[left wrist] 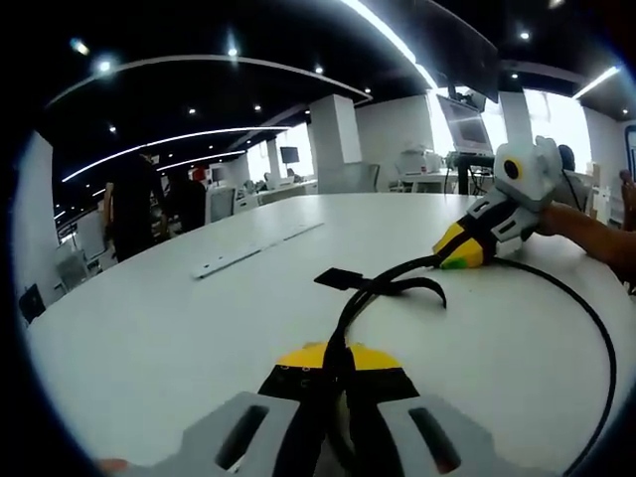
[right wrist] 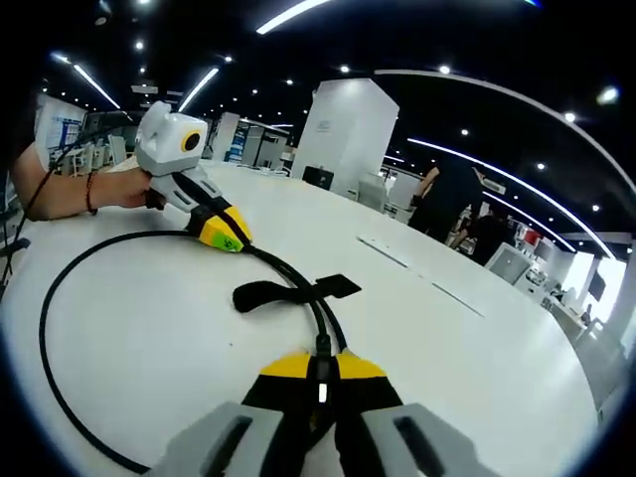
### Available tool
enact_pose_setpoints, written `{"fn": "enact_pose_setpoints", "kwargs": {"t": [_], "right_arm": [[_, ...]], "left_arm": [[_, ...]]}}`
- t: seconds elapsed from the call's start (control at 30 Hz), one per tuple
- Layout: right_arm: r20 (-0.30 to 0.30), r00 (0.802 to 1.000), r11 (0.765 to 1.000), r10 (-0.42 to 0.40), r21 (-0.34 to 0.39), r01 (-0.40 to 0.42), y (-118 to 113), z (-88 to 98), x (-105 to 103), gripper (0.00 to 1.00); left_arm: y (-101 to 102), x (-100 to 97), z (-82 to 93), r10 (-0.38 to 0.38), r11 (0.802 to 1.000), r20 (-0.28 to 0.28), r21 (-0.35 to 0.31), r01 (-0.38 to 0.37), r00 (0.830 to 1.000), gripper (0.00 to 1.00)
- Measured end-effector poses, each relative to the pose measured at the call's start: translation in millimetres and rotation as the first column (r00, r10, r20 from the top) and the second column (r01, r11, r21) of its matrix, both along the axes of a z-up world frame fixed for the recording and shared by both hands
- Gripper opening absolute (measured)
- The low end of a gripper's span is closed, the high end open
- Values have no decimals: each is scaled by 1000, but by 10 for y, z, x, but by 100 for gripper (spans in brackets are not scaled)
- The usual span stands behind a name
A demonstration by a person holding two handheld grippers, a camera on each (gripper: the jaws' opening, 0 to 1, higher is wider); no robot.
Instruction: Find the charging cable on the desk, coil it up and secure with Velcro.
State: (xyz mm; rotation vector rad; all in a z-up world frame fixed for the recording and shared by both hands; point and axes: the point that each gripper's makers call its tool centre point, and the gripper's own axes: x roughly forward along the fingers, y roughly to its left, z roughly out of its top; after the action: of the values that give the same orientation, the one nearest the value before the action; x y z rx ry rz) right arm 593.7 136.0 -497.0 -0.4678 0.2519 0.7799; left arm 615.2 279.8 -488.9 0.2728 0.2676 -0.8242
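We have the long black charging cable (left wrist: 600, 343) pinched at two spots on the broad white round desk (left wrist: 149, 328). The left gripper (left wrist: 328, 370), with its yellow-and-black jaws, is closed on one stretch of the cable; in the right gripper view the right gripper (right wrist: 320, 375) is closed on the cable too, near a small plug end. Between the two grips the cable swings out in one wide loop lying flat on the desk. A black Velcro strap (left wrist: 383, 286) sits on the cable, its flat tab spread loose on the desk just ahead of our jaws.

We judge the cable light, limp yet springy, likely to uncurl if released; a hold close to the strap should keep the turns together. The strap looks soft and floppy, best taken by its free tab.

A pale flat strip (left wrist: 248, 253) lies on the desk further off, well apart. People in dark clothes (left wrist: 134, 204) stand beyond the desk; nothing blocks the loop.
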Motion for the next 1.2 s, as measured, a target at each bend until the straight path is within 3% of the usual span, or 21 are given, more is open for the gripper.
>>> {"fn": "enact_pose_setpoints", "kwargs": {"t": [1.2], "right_arm": [[26,1000,1000,-11,-3,11,-21,18,13,11]], "left_arm": [[4,-15,1,-17,1000,22,1,17,1000,7]]}}
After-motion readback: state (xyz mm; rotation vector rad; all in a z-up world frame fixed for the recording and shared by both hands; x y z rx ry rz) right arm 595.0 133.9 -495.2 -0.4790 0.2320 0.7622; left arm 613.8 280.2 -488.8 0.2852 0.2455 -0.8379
